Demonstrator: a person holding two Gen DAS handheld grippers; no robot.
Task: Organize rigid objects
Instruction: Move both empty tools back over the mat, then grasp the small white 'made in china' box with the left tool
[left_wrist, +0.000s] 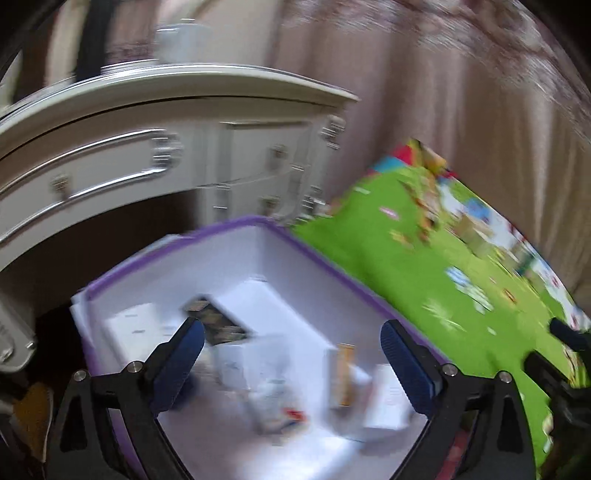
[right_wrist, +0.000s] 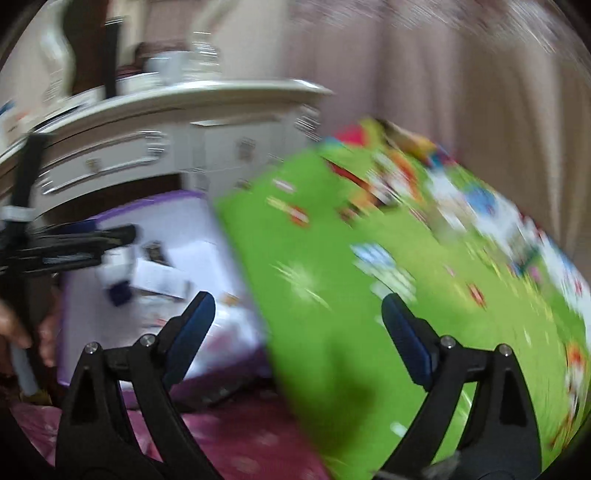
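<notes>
A white box with a purple rim (left_wrist: 332, 266) lies open below my left gripper (left_wrist: 293, 328), whose jaws stand wide apart with nothing gripped. Inside are several small packages, blurred: a dark patterned one (left_wrist: 218, 321), an orange-striped one (left_wrist: 345, 373) and a flat white one (left_wrist: 136, 328). A large flat green board with colourful pictures (right_wrist: 332, 277) leans at the box's right side. My right gripper (right_wrist: 299, 301) hangs open over the board's left edge; its pads press on nothing. The left gripper (right_wrist: 74, 243) shows at the left of the right wrist view, over the purple-rimmed box (right_wrist: 147, 206).
A white dresser with drawers (left_wrist: 166, 122) stands behind the box, with cups and clutter on top. Pale curtains (left_wrist: 443, 92) fill the background. A pink patterned cloth (right_wrist: 240, 435) lies under the box and board. A person's hand (right_wrist: 14, 325) is at the left edge.
</notes>
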